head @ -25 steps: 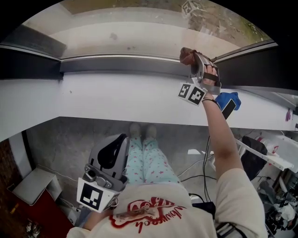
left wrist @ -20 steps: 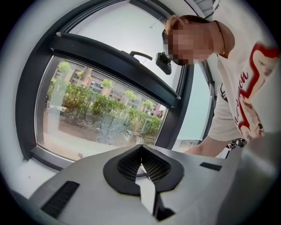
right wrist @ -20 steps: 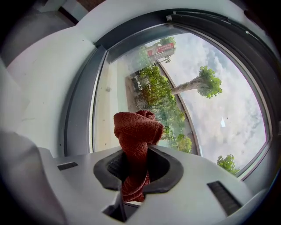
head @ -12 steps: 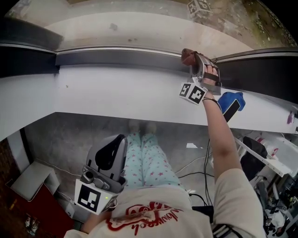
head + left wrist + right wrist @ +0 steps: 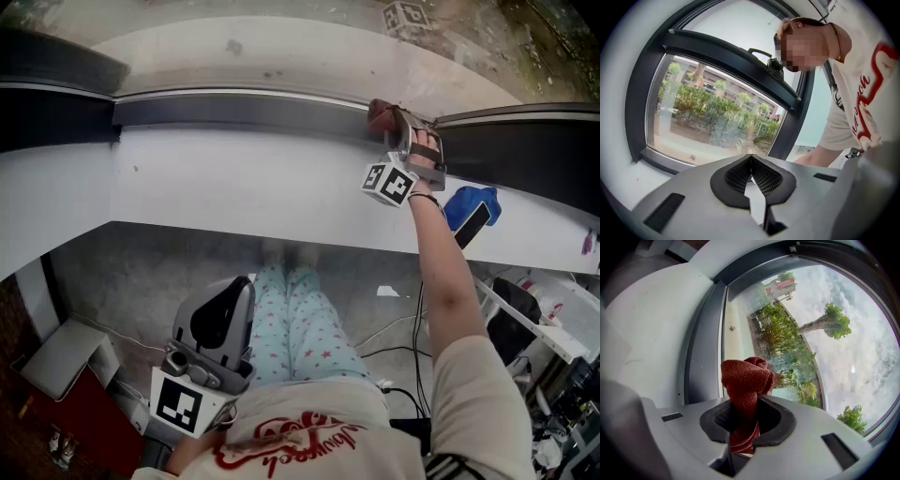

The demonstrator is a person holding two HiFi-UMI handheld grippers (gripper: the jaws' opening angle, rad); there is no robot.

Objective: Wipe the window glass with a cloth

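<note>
My right gripper [image 5: 386,120] is shut on a rust-red cloth [image 5: 746,380], bunched between its jaws. In the head view the red cloth [image 5: 379,114] rests at the bottom frame of the window glass [image 5: 281,52], near the lower right corner. The right gripper view shows the cloth tip close to the window glass [image 5: 797,333], beside the dark frame [image 5: 704,343]. My left gripper [image 5: 217,330] hangs low near my legs, jaws closed together with nothing between them [image 5: 751,169]. It points toward the window glass [image 5: 712,117] from afar.
A wide white sill [image 5: 244,197] runs under the dark window frame [image 5: 234,111]. A blue object [image 5: 471,208] lies on the sill right of my right arm. A dark handle [image 5: 761,54] sits on the upper frame. Boxes and cables lie on the floor [image 5: 112,281].
My right gripper with the cloth has stayed at the lower right of the window frame, shifting very slightly. The head view has tilted a little. The left gripper hangs as before.
</note>
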